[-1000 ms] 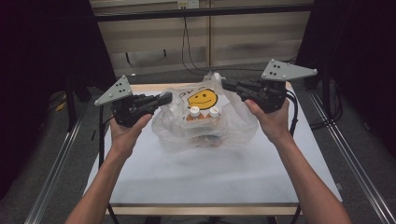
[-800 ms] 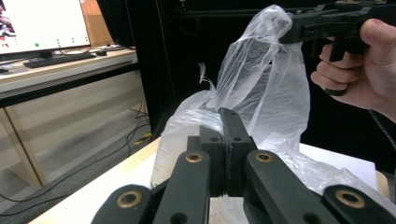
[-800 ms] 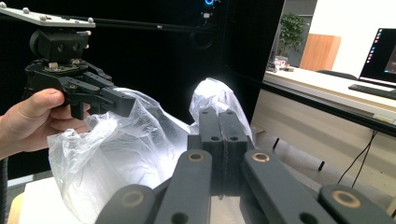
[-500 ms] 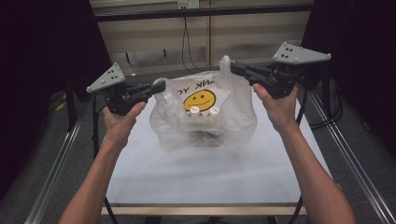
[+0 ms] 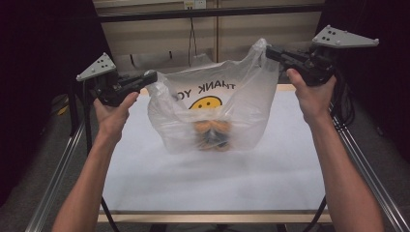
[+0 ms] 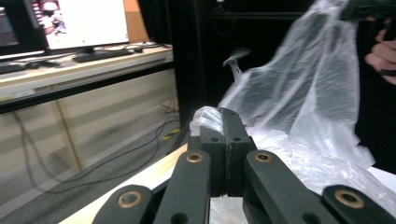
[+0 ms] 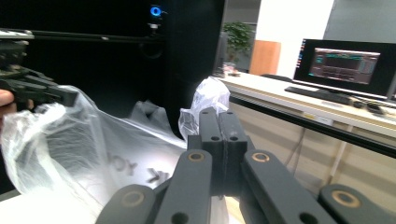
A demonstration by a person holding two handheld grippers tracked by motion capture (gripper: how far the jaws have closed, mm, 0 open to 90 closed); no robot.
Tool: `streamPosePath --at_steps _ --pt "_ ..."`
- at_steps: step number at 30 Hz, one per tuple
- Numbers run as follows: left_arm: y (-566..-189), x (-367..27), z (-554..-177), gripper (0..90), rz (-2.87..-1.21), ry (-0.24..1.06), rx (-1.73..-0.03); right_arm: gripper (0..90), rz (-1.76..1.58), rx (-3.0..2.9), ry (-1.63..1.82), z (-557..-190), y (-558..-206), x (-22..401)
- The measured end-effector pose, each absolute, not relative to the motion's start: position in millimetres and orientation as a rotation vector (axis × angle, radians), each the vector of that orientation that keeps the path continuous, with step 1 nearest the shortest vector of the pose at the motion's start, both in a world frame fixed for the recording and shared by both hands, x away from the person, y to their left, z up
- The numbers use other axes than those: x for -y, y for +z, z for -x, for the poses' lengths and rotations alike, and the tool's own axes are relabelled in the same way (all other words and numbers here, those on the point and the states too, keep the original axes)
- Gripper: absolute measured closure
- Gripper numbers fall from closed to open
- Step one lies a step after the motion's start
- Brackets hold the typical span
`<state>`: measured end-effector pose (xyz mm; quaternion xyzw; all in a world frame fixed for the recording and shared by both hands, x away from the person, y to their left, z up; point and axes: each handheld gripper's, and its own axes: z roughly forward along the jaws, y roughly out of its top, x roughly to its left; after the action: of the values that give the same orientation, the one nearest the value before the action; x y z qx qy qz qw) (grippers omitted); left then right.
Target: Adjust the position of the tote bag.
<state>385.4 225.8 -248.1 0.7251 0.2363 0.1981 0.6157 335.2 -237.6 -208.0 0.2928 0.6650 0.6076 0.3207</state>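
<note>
A clear plastic bag [image 5: 217,111] printed with a yellow smiley and reversed "THANK YOU" lettering hangs stretched between my two grippers above the white table [image 5: 212,179]. Orange and dark items [image 5: 212,134] lie in its bottom. My left gripper [image 5: 151,76] is shut on the bag's left handle [image 6: 205,116]. At the upper right, my right gripper [image 5: 269,51] is shut on the right handle [image 7: 210,100]. Each gripper view shows the jaws pressed together with crumpled film [image 6: 308,93] [image 7: 70,144] poking out past the tips.
Metal rails [image 5: 53,179] run along both sides of the table, with dark floor beyond. A wooden front edge [image 5: 212,217] borders the table. Cables [image 5: 193,43] hang by the back wall. Monitors on a desk [image 7: 345,60] stand farther off.
Both hands have risen and moved apart, lifting the bag by its handles and pulling it taut; it now hangs open and tall instead of slumped on the table.
</note>
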Motion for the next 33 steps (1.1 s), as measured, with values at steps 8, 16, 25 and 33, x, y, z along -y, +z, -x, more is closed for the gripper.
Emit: streamPosePath --at_steps 8,16,25,33 --pt "-252 -241 -398 90.0 -1.687 0.481 -0.599 90.0 -0.864 -1.683 1.556 -340 -211 263" --pt "-263 -252 -409 90.0 -1.689 0.492 -0.655 90.0 -0.945 -1.652 1.529 -341 -227 283" --pt "-286 -257 -416 90.0 -1.703 0.467 -0.701 90.0 -0.959 -1.712 1.534 -341 -253 288" --pt "-293 -241 -411 90.0 -1.768 0.469 -0.645 90.0 -0.951 -1.763 1.535 -344 -268 276"
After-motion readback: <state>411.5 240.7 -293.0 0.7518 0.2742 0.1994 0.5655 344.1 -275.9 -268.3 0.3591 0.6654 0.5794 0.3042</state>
